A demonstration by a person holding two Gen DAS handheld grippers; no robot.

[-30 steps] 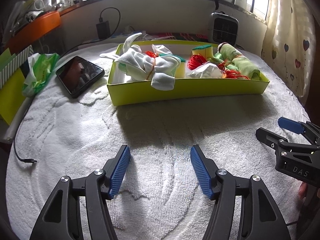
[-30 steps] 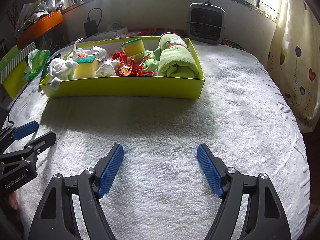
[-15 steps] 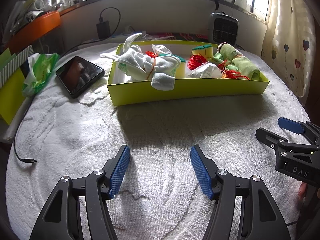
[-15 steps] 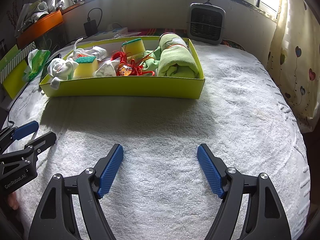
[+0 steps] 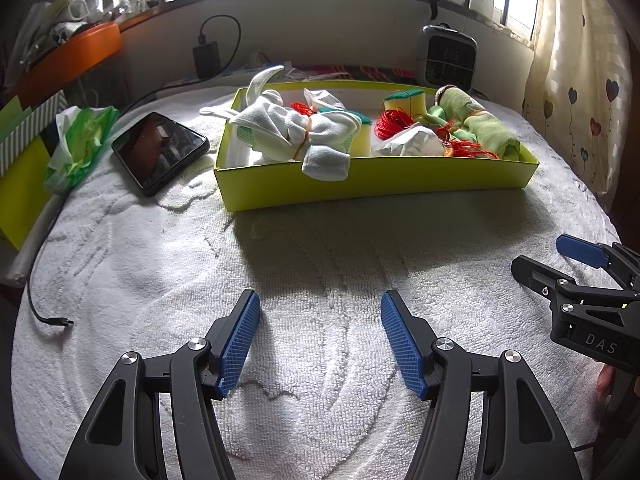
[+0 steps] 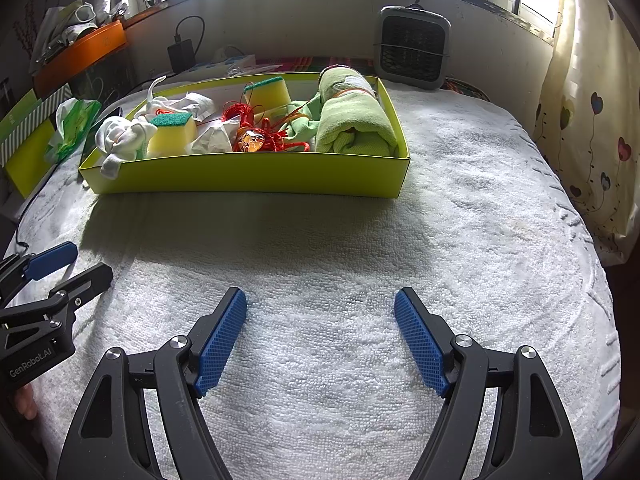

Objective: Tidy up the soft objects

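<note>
Yellow tray (image 6: 248,178) w/ white socks (image 6: 124,138), sponges (image 6: 172,134), green towel (image 6: 352,128), both grippers (image 5: 320,320) (image 6: 320,322) agape, empty

A white terry towel (image 5: 320,264) covers the whole bed, its pile brushed into curved streaks. On it, toward the far side, sits a shallow yellow-green box (image 5: 372,182), long side facing the cameras, casting a shadow onto the towel in front. Just left of the box lies a black phone (image 5: 160,151), screen up and turned at an angle. Further left, at the towel's edge, rests a crumpled green-and-white plastic bag (image 5: 78,140). A black cable (image 5: 44,312) curves along the left edge, its plug end lying loose on the towel.
</note>
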